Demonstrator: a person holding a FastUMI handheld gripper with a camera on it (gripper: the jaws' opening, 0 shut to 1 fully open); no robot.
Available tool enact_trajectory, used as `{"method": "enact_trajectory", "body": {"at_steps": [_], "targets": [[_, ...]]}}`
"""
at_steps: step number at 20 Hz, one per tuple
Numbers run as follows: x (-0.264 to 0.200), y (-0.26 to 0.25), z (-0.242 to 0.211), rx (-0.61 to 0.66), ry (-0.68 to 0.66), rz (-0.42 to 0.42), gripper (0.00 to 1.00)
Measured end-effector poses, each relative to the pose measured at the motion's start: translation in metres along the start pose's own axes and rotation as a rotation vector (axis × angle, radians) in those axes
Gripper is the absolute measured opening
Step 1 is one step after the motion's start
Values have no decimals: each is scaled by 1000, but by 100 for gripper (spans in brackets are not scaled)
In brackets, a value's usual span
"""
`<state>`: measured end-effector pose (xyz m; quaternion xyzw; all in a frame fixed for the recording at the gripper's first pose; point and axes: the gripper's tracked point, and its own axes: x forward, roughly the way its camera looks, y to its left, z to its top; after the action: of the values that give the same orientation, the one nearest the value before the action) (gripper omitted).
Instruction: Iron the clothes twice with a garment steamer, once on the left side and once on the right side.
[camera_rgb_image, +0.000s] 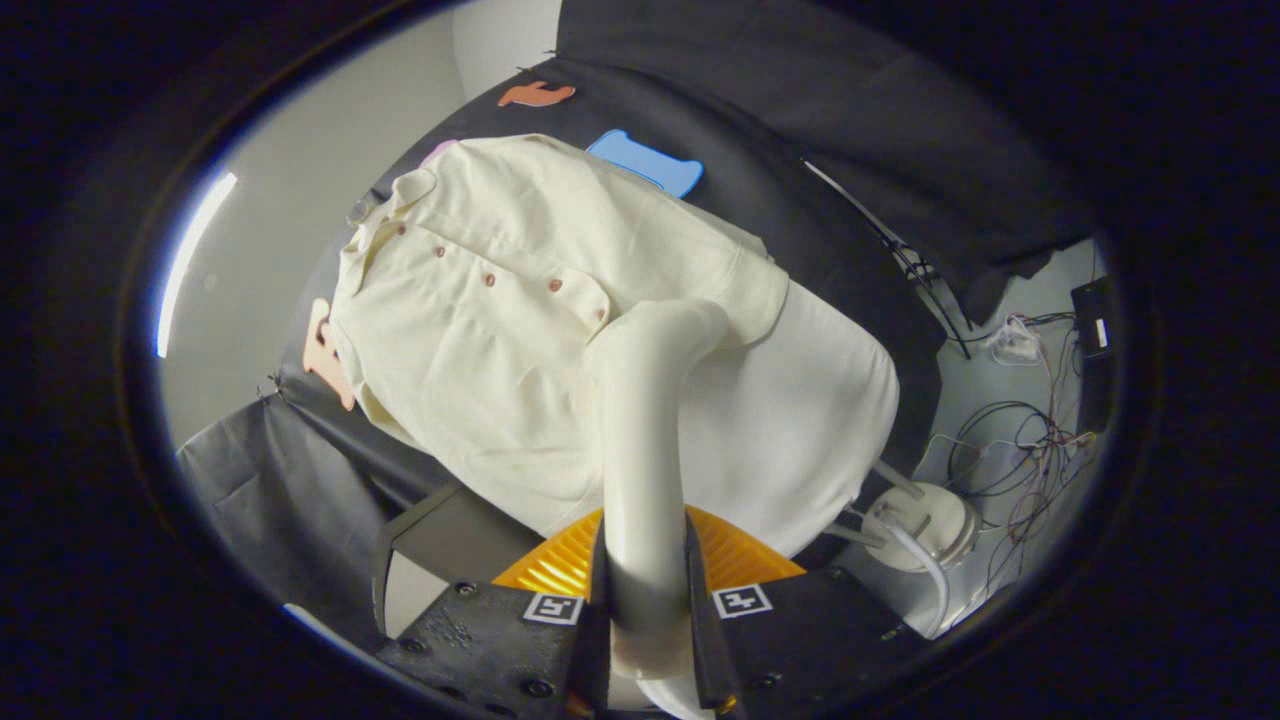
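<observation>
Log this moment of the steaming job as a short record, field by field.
gripper: gripper shut on the steamer handle, one finger on each side
tool: steamer handle, pale, its head reaching up to the shirt
garment: cream button shirt, hanging against the dark cloth wall
head position: near the shirt's lower button line; contact cannot be told
floor: steamer base with hose, loose cables nearby
</observation>
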<state>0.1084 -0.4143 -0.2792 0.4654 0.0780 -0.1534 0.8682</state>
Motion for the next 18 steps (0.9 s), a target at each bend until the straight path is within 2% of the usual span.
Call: {"method": "enact_trajectory", "body": {"at_steps": [5, 11, 14, 18], "targets": [[-45, 89, -24, -41, 2, 107, 33], [-94, 188, -65, -169, 17, 192, 32], [-111, 221, -90, -271, 13, 190, 32], [-132, 272, -126, -367, 18, 232, 32]]}}
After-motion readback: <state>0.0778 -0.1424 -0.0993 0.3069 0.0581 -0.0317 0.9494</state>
